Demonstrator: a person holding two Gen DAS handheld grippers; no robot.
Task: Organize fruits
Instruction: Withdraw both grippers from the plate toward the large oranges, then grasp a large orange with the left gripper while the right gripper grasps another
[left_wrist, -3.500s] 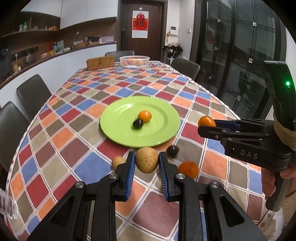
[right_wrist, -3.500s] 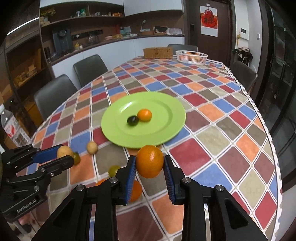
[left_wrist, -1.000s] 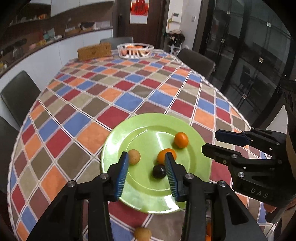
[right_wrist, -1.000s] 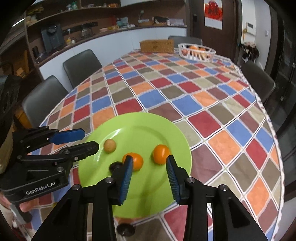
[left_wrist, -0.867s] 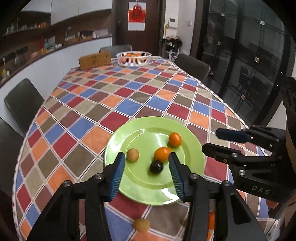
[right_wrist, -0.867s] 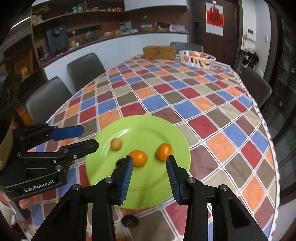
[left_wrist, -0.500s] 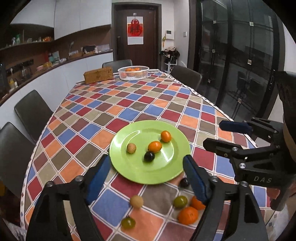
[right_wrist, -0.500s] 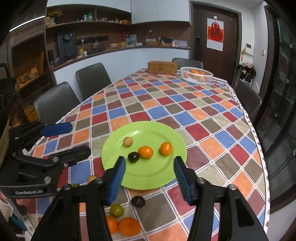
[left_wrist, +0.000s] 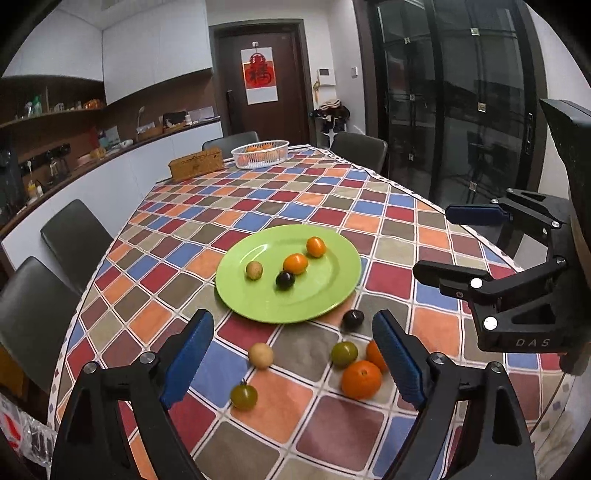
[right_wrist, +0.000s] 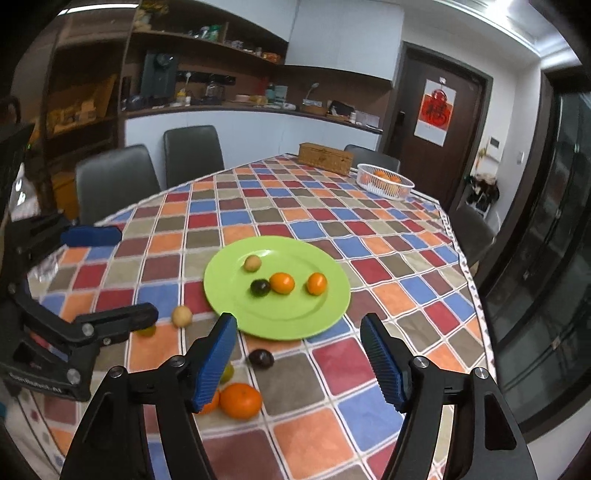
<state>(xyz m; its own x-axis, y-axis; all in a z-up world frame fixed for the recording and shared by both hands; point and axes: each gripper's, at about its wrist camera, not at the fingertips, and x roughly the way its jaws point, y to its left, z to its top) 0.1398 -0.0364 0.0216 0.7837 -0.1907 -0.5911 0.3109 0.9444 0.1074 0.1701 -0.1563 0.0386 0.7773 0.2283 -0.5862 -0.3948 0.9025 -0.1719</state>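
A green plate (left_wrist: 325, 295) (right_wrist: 229, 295) on the checkered table holds two small oranges (left_wrist: 295, 263), a tan fruit (left_wrist: 254, 270) and a dark plum (left_wrist: 285, 279). In front of the plate lie loose fruits: a dark plum (left_wrist: 352, 319), a tan fruit (left_wrist: 260, 355), two green fruits (left_wrist: 344, 353), and two oranges (left_wrist: 361, 379) (right_wrist: 240, 400). My left gripper (left_wrist: 291, 362) is wide open and empty, raised above the loose fruits. My right gripper (right_wrist: 301, 360) is wide open and empty, raised near the plate's front edge.
A white basket (left_wrist: 260, 153) of oranges and a woven box (left_wrist: 195, 168) stand at the table's far end. Dark chairs (left_wrist: 74, 236) line the left side and far end. The table edge (right_wrist: 469, 280) runs along the right, by glass doors.
Both grippers let their fruits go onto the plate, then pulled back and up from it. Their jaws opened wider. The loose fruits in front of the plate came into view.
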